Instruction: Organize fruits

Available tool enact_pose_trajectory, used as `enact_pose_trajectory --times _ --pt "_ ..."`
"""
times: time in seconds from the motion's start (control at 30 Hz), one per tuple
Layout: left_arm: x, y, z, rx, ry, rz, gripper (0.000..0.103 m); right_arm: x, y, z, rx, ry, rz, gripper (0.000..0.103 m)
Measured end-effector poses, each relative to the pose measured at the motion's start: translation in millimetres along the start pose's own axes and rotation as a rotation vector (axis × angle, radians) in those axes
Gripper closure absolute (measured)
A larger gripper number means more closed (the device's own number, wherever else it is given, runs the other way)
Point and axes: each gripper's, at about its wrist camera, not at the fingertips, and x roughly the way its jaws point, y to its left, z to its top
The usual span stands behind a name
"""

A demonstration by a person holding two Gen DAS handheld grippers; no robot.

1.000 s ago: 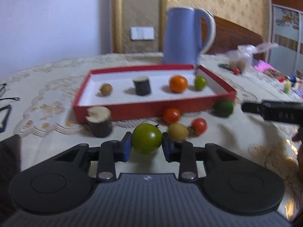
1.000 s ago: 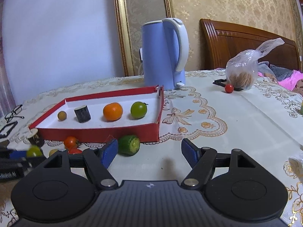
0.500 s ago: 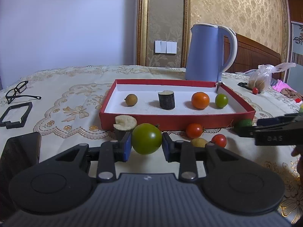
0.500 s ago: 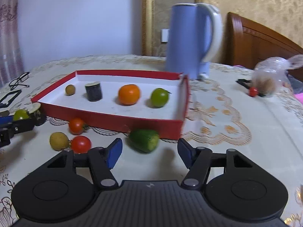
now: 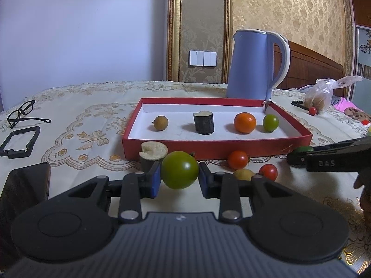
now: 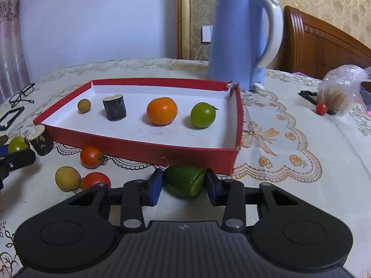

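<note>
My left gripper [image 5: 179, 180] is shut on a green tomato [image 5: 179, 170] and holds it above the cloth in front of the red tray [image 5: 218, 147]. My right gripper [image 6: 183, 185] has closed around a cut green cucumber piece [image 6: 184, 180] lying at the tray's front wall [image 6: 143, 148]; its pads touch the piece's sides. The tray holds a longan [image 6: 84, 105], a dark stub [image 6: 114, 107], an orange [image 6: 161, 110] and a green tomato [image 6: 203, 115]. Two red tomatoes [image 6: 91, 157] [image 6: 96, 180], a yellow longan [image 6: 67, 178] and a dark stub [image 6: 41, 139] lie on the cloth in front.
A blue kettle [image 6: 241, 39] stands behind the tray. A plastic bag [image 6: 339, 92] and a small red tomato [image 6: 321, 108] lie at the right. Glasses [image 5: 23, 113] and a black frame [image 5: 19, 141] lie at the left. A dark object [image 5: 23, 190] sits near left.
My right gripper moved forward to the cucumber piece and narrowed its jaws around it. My left gripper kept the green tomato and lifted slightly.
</note>
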Motion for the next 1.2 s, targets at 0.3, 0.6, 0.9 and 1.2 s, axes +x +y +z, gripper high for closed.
enact_pose_trajectory --times 0.3,0.6,0.9,1.2 --pt "-8.0 -0.3 -0.1 0.0 -0.041 -0.023 0.072 -51.2 -0.7 -19.2 0.027 -0.103 0.033 0.065" --pt "-3.1 -5.2 9.0 0.027 -0.019 -0.026 0.072 -73.7 -7.2 -25.4 0.035 -0.155 0.05 0.065" --pt "22.2 -19.7 53.0 0.105 -0.049 0.021 0.072 -73.1 -9.0 -30.8 0.041 -0.151 0.065 0.065" --pt "82.8 -33.2 82.3 0.163 -0.017 0.119 0.071 -74.0 -4.5 -31.6 0.032 -0.152 0.078 0.065"
